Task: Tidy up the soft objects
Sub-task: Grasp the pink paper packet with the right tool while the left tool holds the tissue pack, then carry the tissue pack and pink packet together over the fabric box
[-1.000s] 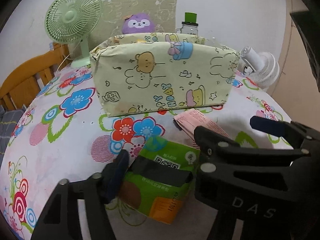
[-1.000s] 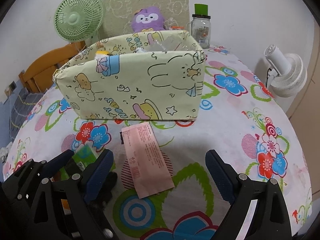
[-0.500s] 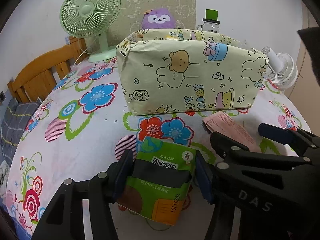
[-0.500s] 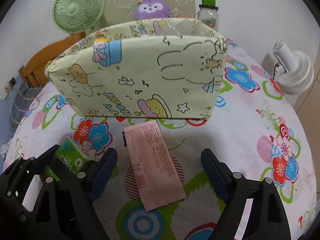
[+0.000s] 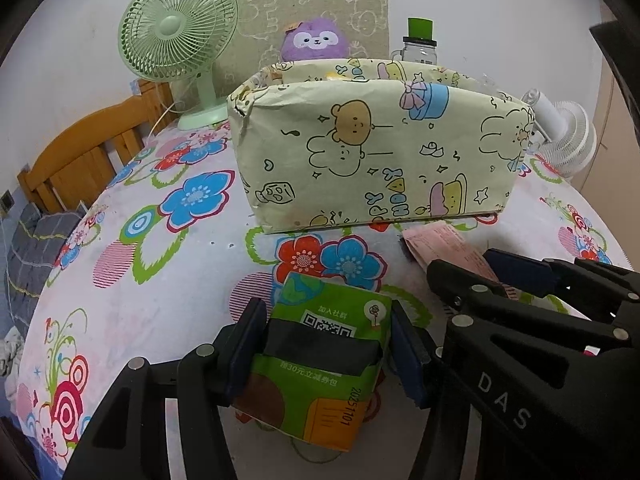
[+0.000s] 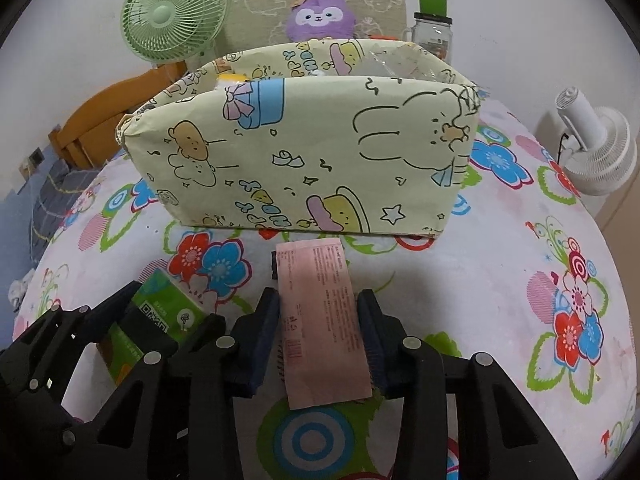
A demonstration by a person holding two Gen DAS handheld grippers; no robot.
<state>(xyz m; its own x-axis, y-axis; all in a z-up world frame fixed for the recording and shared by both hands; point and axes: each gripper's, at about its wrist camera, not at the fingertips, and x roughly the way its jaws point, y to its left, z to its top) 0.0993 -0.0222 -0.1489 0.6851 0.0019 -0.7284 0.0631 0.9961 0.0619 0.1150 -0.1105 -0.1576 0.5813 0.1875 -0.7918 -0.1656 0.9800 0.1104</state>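
My left gripper [image 5: 326,344] is shut on a green tissue pack [image 5: 324,364], its pads pressed on both sides; the pack also shows in the right wrist view [image 6: 160,316]. My right gripper [image 6: 318,340] is shut on a flat pink packet [image 6: 324,320] lying on the flowered tablecloth; the packet also shows in the left wrist view [image 5: 444,248]. A pale yellow cartoon-print fabric box [image 5: 380,156] [image 6: 304,152] stands just beyond both packs, with a few items inside.
A green desk fan [image 5: 176,40] stands back left, a purple plush [image 5: 314,38] and a green-capped jar [image 5: 418,40] behind the box, a white fan [image 6: 596,144] at the right. A wooden chair back [image 5: 80,156] is beyond the table's left edge.
Both grippers moved forward and closed: the left onto the green tissue pack, the right onto the pink packet. The fabric box looks nearer.
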